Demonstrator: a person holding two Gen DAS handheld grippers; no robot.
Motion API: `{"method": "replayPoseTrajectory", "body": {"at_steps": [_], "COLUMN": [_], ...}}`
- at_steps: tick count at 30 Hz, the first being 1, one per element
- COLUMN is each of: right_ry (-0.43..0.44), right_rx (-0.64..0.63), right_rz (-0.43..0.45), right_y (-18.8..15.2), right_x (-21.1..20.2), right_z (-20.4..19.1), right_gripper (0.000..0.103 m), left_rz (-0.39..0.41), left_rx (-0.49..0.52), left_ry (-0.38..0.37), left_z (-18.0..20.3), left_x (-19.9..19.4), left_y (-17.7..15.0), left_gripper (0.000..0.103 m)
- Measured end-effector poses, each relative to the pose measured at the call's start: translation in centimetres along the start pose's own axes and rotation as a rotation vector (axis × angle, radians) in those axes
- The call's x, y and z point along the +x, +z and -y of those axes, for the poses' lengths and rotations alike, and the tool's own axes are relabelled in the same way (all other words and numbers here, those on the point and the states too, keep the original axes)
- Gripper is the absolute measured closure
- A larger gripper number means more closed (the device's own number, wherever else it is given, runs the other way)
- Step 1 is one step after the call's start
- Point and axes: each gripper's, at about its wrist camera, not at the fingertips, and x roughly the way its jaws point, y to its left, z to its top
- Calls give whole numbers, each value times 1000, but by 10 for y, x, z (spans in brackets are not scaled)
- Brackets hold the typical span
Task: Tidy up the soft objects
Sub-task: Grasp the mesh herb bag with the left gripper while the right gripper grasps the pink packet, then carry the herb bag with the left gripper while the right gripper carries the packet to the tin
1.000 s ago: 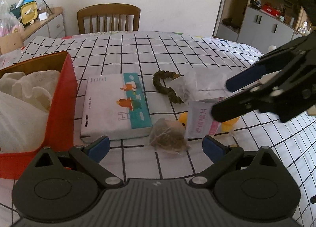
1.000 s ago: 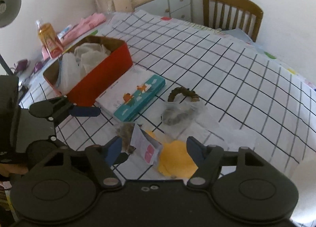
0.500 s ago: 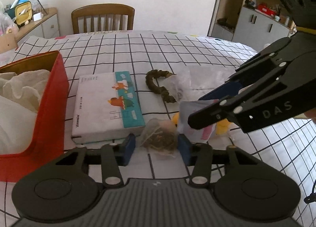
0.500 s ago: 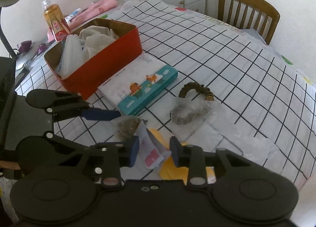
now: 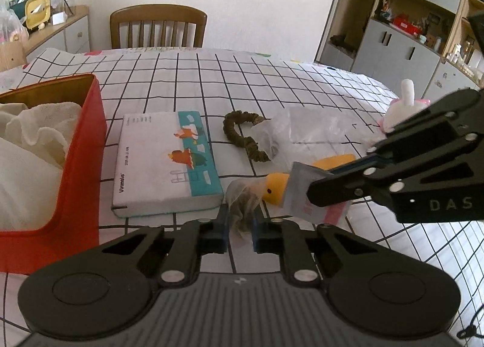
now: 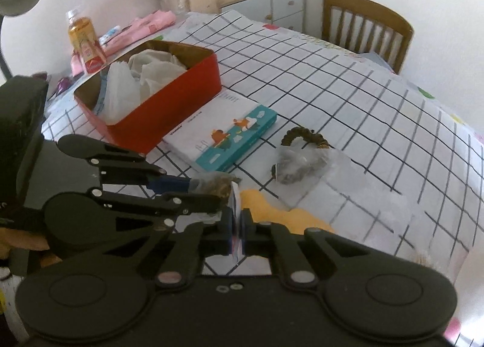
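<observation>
Mesh sachet [image 5: 242,208] of dried brown matter: pinched at its near end between the closed jaws of the left tool [image 5: 239,232], lying by the front edge of the tissue pack [image 5: 166,162] on the checked surface [image 5: 272,81].
Paper sachet [image 5: 305,192], white with pink print: clamped edge-on in the closed right tool [image 6: 237,227], held over a yellow duck toy [image 5: 275,188].
Handling, judged: both light, limp and crushable; the mesh may snag or tear, so grip by a corner or seam rather than the filled belly.
Nearby: brown scrunchie [image 5: 242,138] touching a clear plastic bag [image 5: 305,132].
Further left: red box [image 6: 169,99] holding pale cloths, the likely destination.
</observation>
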Motion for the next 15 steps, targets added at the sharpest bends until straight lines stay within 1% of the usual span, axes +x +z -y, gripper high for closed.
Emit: {"method": "replayPoseTrajectory", "body": {"at_steps": [8, 15], "right_ry": [-34, -44], "right_rx": [152, 223], "right_rz": [64, 117], "right_y": [-6, -3], "right_x": [-26, -50], "right_z": [-3, -15], "right_gripper": [99, 99], "left_rz": [28, 52], "left_rx": [-34, -64], "left_ry": [-8, -20], "left_z": [-8, -18], "left_x": [-18, -46], "left_y": [3, 8], "left_gripper": [92, 92]}}
